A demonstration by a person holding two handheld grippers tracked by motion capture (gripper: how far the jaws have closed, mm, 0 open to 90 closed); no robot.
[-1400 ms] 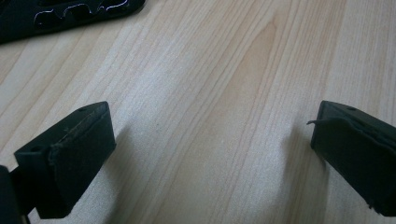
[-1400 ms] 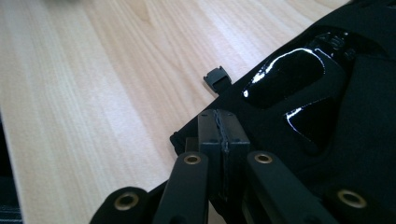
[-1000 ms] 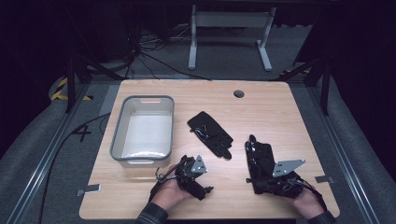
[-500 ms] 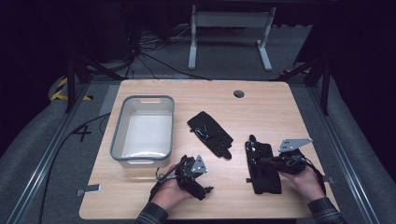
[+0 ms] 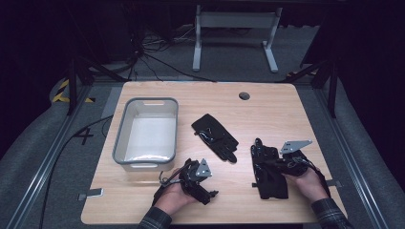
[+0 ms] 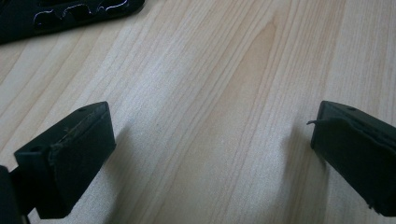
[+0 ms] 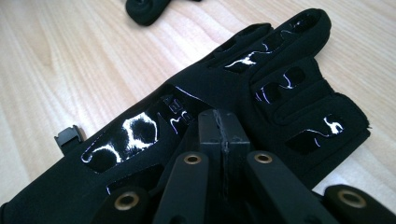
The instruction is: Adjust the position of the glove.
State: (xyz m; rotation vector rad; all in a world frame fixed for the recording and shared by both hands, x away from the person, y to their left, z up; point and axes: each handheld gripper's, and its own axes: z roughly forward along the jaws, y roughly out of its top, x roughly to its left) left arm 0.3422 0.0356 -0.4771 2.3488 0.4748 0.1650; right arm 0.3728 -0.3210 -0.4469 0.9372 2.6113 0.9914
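My right tongs (image 7: 223,126) clenched flat atop black fabric glove (image 7: 261,88); left tongs (image 6: 210,154) released, low over bare wooden bench (image 6: 219,70).

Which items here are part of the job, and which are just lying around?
In the job:
- near glove, under the right gripper, jaws together over it, grip unclear
- far glove
- bin, likely where the gloves go
- left gripper, jaws apart over bare table

Lying about:
- white stand on the floor
- cables behind the table
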